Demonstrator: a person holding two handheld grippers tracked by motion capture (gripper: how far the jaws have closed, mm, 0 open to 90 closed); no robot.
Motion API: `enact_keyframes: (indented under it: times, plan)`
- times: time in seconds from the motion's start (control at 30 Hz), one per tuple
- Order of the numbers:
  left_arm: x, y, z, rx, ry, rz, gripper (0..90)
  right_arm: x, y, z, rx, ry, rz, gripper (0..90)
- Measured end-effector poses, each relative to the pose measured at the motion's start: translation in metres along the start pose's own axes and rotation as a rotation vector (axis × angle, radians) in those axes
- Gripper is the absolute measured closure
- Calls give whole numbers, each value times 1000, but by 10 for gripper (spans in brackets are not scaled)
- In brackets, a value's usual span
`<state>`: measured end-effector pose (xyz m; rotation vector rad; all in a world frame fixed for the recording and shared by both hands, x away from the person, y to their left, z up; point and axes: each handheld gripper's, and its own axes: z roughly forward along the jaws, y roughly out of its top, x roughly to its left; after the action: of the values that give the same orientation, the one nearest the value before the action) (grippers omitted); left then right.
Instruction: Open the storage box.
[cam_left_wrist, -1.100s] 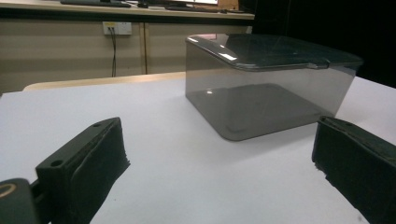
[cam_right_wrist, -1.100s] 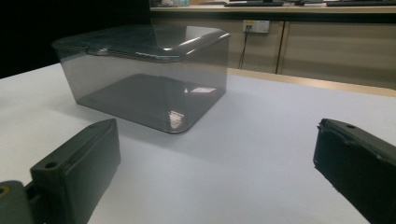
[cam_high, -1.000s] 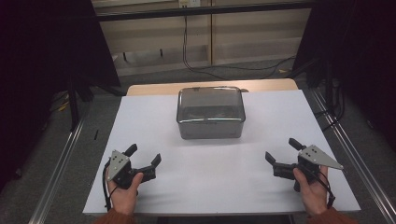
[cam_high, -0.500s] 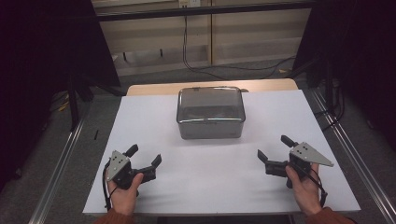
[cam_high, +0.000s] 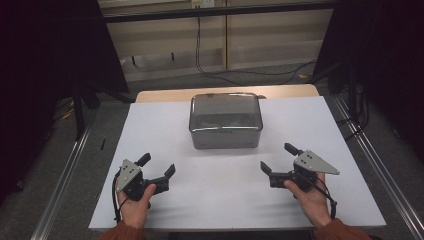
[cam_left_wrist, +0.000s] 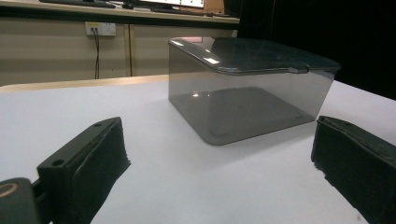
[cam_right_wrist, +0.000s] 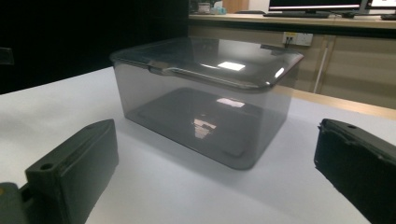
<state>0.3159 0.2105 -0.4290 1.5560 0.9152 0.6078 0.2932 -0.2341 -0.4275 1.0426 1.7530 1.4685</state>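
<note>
A smoky grey see-through box (cam_high: 225, 121) with its lid on stands at the middle back of the white table (cam_high: 220, 200). Its inside looks bare in the left gripper view (cam_left_wrist: 247, 88) and in the right gripper view (cam_right_wrist: 205, 98). My left gripper (cam_high: 156, 166) rests near the front left, open, nothing between its jaws, aimed toward the box. My right gripper (cam_high: 279, 159) sits at the front right, also open and holding nothing, turned toward the box. Both are well short of the box.
The table's far strip is bare wood (cam_high: 165, 95). Metal rails (cam_high: 65, 185) run along both sides of the table. A wall with cables (cam_high: 200, 45) lies behind. Open white tabletop separates the two grippers.
My right gripper has shifted left and slightly forward toward the table's middle, turning toward the box. The left gripper has stayed put.
</note>
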Motion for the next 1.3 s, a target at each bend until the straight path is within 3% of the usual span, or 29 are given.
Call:
enact_keyframes:
  times: [0.17,0.53,1.03,1.3]
  plan:
    - [2,0,0,-2,19,-2,30,5,9,12,-22,32,-12,0]
    - [3,0,-1,2,19,0,30,17,23,33,-33,78,-50,0]
    - [3,0,1,12,19,1,30,22,35,62,-23,88,-96,0]
    - [3,-1,2,19,17,5,30,29,45,73,-17,89,-155,15]
